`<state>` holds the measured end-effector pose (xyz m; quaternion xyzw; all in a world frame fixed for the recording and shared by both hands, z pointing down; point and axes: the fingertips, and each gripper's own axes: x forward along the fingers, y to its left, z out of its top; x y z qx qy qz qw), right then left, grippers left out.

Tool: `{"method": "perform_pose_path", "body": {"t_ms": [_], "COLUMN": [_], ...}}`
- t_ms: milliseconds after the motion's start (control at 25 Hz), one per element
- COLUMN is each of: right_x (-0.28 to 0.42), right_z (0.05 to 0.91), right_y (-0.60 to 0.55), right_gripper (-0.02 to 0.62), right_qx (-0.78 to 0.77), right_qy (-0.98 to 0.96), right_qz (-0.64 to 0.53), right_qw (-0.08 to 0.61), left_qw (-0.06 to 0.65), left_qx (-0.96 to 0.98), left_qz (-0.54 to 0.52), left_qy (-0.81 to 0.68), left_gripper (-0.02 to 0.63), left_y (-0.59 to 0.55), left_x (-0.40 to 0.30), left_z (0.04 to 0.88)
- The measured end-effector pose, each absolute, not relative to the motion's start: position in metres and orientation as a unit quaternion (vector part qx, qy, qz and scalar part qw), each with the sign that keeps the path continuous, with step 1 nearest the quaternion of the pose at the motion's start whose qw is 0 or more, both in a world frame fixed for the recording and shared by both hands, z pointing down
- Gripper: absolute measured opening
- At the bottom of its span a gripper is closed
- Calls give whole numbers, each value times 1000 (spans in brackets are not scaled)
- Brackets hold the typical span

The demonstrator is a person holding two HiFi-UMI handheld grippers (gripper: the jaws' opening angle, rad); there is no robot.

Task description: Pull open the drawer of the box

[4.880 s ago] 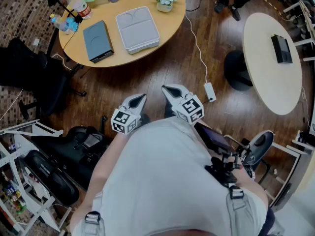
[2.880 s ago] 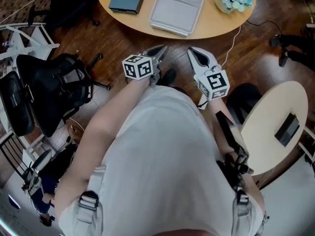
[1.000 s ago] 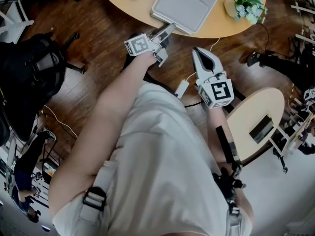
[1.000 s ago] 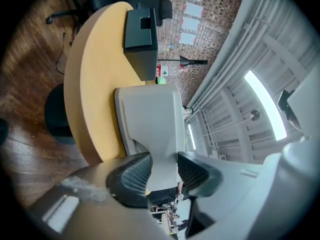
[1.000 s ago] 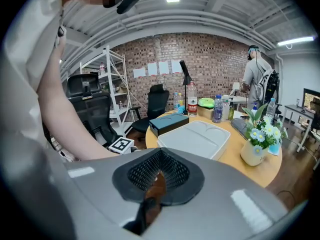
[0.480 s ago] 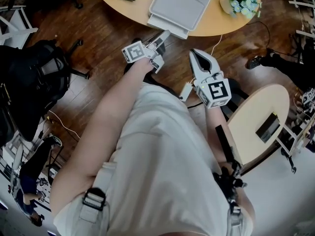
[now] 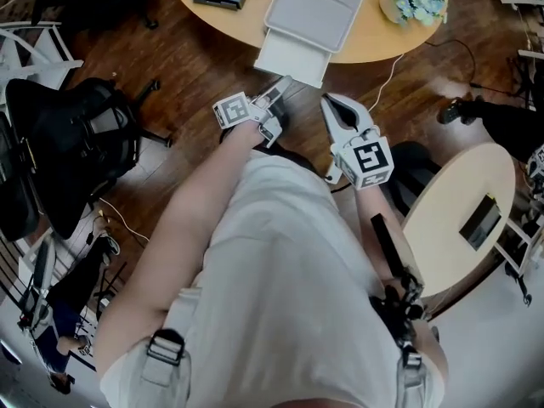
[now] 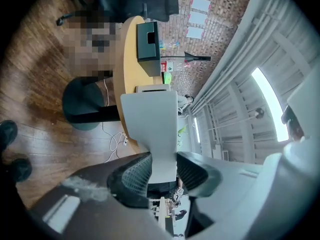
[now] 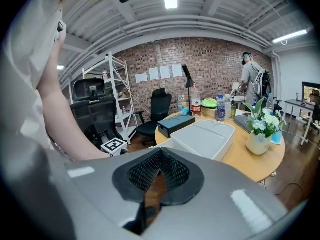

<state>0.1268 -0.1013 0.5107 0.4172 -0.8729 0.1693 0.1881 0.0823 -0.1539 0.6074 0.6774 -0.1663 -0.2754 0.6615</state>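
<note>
Where the round wooden table (image 7: 365, 42) curves toward the person, the flat pale grey box (image 7: 316, 8) lies at its edge, its lid moulded with shallow rounded recesses. Its drawer (image 7: 293, 56), a plain, lighter slab, stands partly pulled out and overhangs the floor. The left gripper (image 7: 278, 87) is clamped on the drawer's front edge. The right gripper (image 7: 330, 102) hangs just beside it, jaws closed together on nothing.

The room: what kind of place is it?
Probably an office or lab workroom: a round table, a black office chair, a metal shelf rack and a brick wall with papers pinned up.
</note>
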Motion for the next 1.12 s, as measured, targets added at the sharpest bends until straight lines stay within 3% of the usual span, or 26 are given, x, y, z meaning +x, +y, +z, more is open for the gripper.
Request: {"method": "perform_pose_path", "body": {"t_ms": [600, 1120], "right_x": [81, 71], "right_z": [501, 491], "right_y": [-47, 13], "right_gripper": [6, 6], "right_qx": [439, 492], "right_qy": [-867, -837], "right_qz": [154, 157], "right_qw": [181, 180], "left_qw": [677, 644], "left_qx": [682, 727], "left_qz": [-233, -119], "left_qy": [-151, -206], "left_gripper": [166, 172], "left_y": [-89, -74], "left_x": [52, 35], "left_z": [611, 649]}}
